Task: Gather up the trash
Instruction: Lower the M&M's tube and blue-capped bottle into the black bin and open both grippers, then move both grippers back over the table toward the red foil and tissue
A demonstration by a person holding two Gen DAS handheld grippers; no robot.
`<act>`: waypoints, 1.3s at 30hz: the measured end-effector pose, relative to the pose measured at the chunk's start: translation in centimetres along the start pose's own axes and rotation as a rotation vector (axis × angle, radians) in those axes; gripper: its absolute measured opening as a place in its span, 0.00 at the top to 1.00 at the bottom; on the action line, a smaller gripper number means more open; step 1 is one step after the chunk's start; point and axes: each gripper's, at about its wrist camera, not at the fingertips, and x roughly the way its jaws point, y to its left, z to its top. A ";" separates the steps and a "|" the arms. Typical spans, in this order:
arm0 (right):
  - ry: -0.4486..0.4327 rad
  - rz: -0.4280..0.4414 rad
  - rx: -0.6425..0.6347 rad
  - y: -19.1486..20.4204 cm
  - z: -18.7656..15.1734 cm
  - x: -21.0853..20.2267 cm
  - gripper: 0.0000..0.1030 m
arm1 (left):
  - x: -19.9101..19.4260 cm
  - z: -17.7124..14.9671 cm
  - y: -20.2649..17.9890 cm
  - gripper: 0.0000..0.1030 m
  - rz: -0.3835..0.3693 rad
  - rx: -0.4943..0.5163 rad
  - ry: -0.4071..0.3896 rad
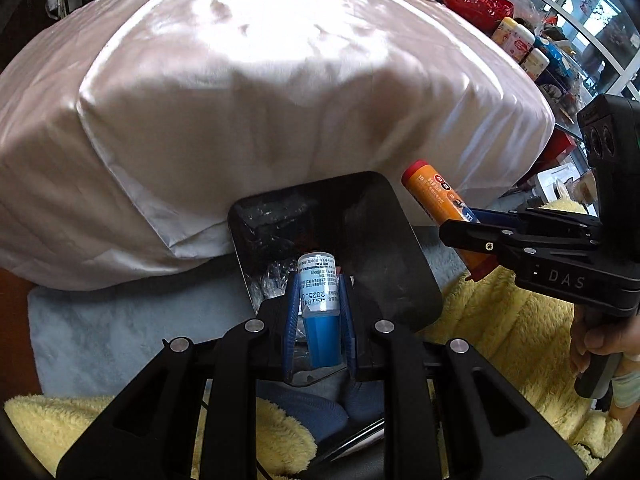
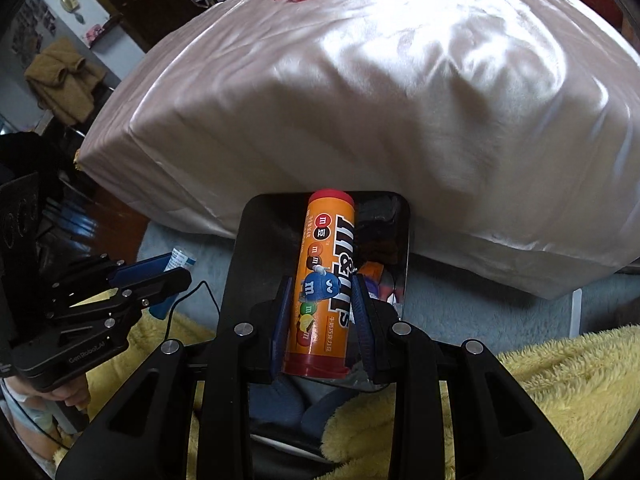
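Both angled steeply down over the black bin [image 1: 384, 216] — left hand-held gripper [image 1: 319, 300] clamped on a small blue tube [image 1: 318, 292] (white label), right hand-held gripper [image 2: 322, 312] clamped on an orange M&M's tube [image 2: 324, 280], red-capped, near the bed [image 1: 240, 100] edge.

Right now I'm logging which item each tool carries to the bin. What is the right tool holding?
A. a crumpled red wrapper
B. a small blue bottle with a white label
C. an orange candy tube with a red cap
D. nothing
C: the right tool is clamped on the orange candy tube over the black bin; the small blue bottle sits in the left tool.
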 end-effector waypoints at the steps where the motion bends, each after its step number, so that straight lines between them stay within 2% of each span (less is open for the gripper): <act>1: 0.004 0.000 0.001 0.1 0.0 0.3 0.70 | 0.6 -0.2 0.0 0.82 -0.009 -0.007 0.016; 8: 0.025 -0.006 0.015 -0.1 0.1 1.9 0.70 | 3.8 -0.8 -0.3 0.82 -0.032 -0.028 0.097; 16: 0.026 0.025 0.056 -0.7 0.6 2.5 0.67 | 4.8 -0.5 0.2 0.80 -0.031 -0.042 0.122; 18: 0.020 0.013 0.062 -0.8 0.8 2.3 0.54 | 4.9 -0.6 0.4 0.74 -0.023 -0.045 0.127; 20: 0.013 0.006 0.071 -0.9 1.0 2.1 0.48 | 4.8 -0.6 0.7 0.66 -0.012 -0.048 0.127; 22: 0.006 0.001 0.080 -1.3 1.1 1.8 0.46 | 4.6 -0.6 1.1 0.60 0.002 -0.053 0.126; 24: -0.005 -0.008 0.090 -1.7 1.4 1.4 0.36 | 4.3 -0.6 1.6 0.53 0.021 -0.059 0.121; 27: -0.022 -0.024 0.101 -2.1 1.8 0.6 0.24 | 3.2 -0.2 1.9 0.37 0.052 -0.049 0.103; 29: -0.034 -0.025 0.108 -2.3 2.2 0.0 0.18 | 2.2 0.2 2.0 0.23 0.073 -0.038 0.083; 31: -0.050 -0.026 0.114 -2.5 2.7 -0.6 0.15 | 1.2 0.7 2.1 0.17 0.089 -0.029 0.057; 33: -0.068 -0.029 0.120 -2.7 3.1 -1.4 0.10 | 0.2 1.3 2.3 0.13 0.095 -0.028 0.031; 39: -0.127 -0.034 0.123 -2.8 5.3 -3.6 0.09 | -2.4 3.3 2.5 0.09 0.091 -0.036 -0.047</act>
